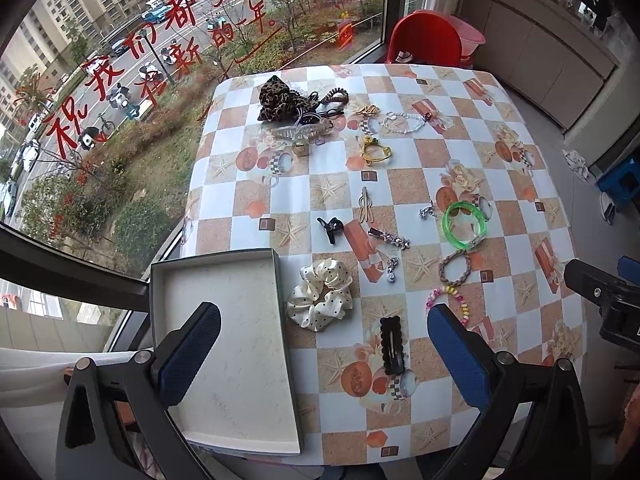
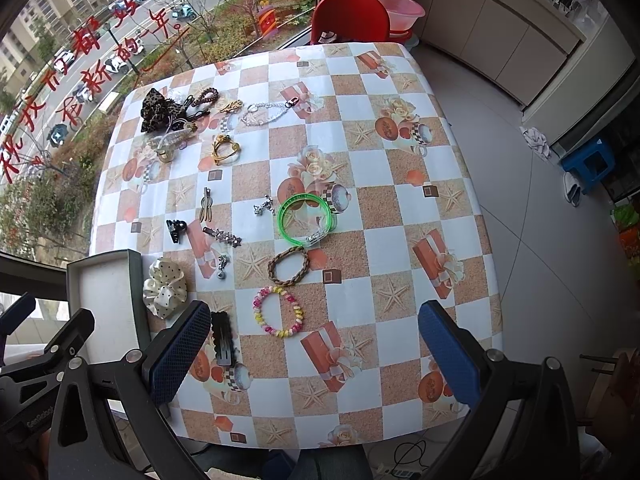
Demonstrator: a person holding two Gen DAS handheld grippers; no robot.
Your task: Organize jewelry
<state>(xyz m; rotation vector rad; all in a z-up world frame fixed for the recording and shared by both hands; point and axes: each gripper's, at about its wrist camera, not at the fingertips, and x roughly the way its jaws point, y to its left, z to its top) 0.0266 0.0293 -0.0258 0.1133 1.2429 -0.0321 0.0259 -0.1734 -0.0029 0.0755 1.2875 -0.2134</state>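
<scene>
An empty grey box (image 1: 224, 344) sits at the table's near left corner; it also shows in the right wrist view (image 2: 106, 296). Beside it lie a cream polka-dot scrunchie (image 1: 322, 299) (image 2: 165, 287) and a black hair clip (image 1: 392, 344) (image 2: 223, 338). A pastel bead bracelet (image 2: 278, 312), a brown braided bracelet (image 2: 289, 266) and a green bangle (image 2: 306, 220) lie mid-table. My left gripper (image 1: 324, 348) is open above the box's right edge and the clip. My right gripper (image 2: 314, 344) is open above the near table edge, empty.
Far left on the checked tablecloth (image 2: 380, 240) lies a pile with a leopard scrunchie (image 1: 282, 98), clips, a yellow hair tie (image 1: 376, 151) and a silver chain (image 1: 416, 122). A red chair (image 1: 424, 40) stands behind the table. A window runs along the left, tiled floor on the right.
</scene>
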